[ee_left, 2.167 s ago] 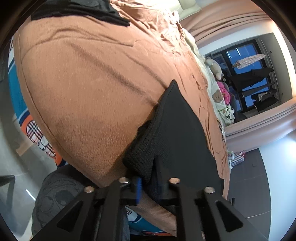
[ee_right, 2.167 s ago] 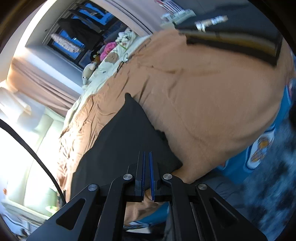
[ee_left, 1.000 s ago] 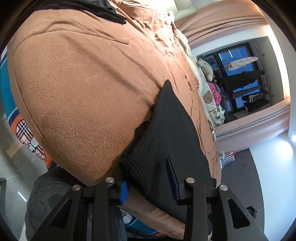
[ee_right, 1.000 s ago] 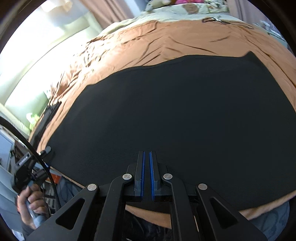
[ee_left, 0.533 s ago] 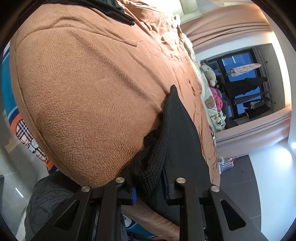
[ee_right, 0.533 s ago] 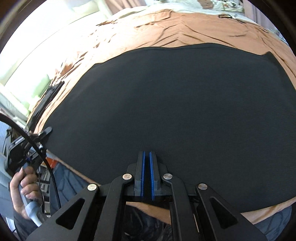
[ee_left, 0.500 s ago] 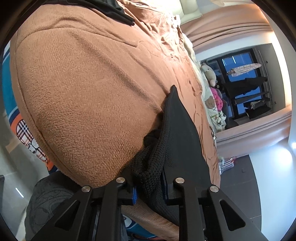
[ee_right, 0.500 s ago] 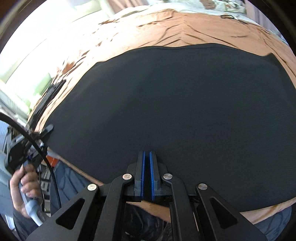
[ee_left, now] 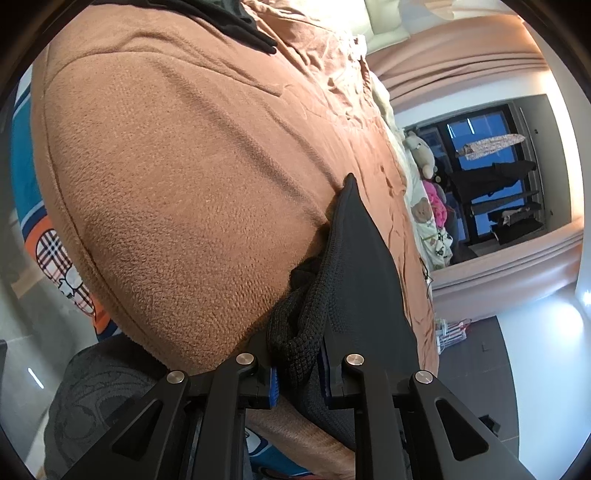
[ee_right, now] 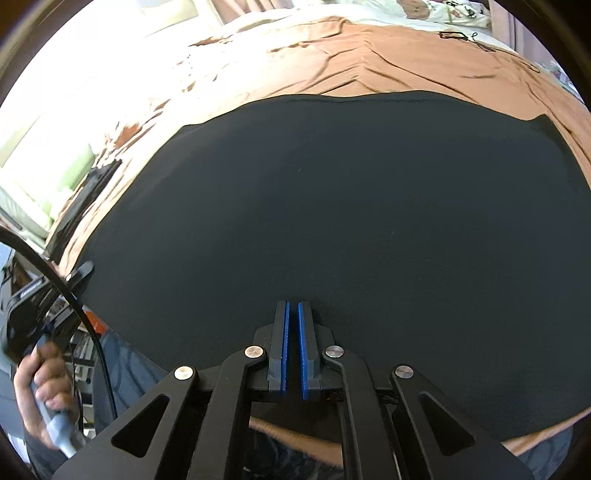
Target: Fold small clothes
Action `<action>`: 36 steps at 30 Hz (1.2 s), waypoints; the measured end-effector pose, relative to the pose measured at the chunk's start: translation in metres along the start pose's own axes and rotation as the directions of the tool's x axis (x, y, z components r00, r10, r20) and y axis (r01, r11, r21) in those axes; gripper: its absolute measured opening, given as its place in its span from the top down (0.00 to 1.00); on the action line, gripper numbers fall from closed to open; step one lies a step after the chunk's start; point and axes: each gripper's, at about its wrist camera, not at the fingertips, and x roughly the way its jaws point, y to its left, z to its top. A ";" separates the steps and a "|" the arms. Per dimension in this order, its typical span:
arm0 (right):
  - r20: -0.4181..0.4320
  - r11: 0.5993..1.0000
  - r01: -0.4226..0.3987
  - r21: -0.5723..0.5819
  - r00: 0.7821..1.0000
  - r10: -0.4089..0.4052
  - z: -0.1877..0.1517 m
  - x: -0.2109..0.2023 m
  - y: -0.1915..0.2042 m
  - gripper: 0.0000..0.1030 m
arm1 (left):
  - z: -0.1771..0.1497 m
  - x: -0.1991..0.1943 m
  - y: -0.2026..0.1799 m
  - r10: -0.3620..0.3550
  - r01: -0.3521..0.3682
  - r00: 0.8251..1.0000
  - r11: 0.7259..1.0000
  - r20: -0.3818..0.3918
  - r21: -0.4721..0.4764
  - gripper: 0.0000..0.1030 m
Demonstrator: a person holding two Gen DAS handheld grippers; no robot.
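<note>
Bed w/ brown fleece blanket (ee_left: 192,192): black knit garment (ee_right: 351,206) spread flat on it, left gripper (ee_left: 298,363) clamps bunched corner, right gripper (ee_right: 292,347) closed, nothing visibly between pads; for clean fold lift corner evenly, keep edge taut.

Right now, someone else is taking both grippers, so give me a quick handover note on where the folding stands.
Left gripper: jaws clamped on a bunched edge of the black garment.
Right gripper: jaws nearly shut with nothing visible between them, at the garment's near edge.
The garment lies spread flat on the brown blanket. More dark clothing sits at the blanket's far end.
Done: laid out, one edge gripped.
Left: no fold visible yet; make the folds.
</note>
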 end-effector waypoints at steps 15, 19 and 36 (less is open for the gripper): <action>-0.041 0.997 0.073 0.028 0.997 -0.072 0.069 0.047 -0.005 0.98 | -0.001 0.001 -0.004 0.044 -0.043 0.999 0.996 0.005 -0.076 0.83; -0.053 0.995 0.094 0.029 0.994 -0.092 0.086 0.061 -0.003 0.98 | 0.000 0.002 -0.005 0.055 -0.054 0.998 0.993 0.007 -0.107 0.83; -0.057 0.987 0.155 0.046 0.987 -0.153 0.152 0.111 0.008 0.99 | -0.002 0.002 -0.008 0.085 -0.078 0.996 0.982 0.034 -0.174 0.84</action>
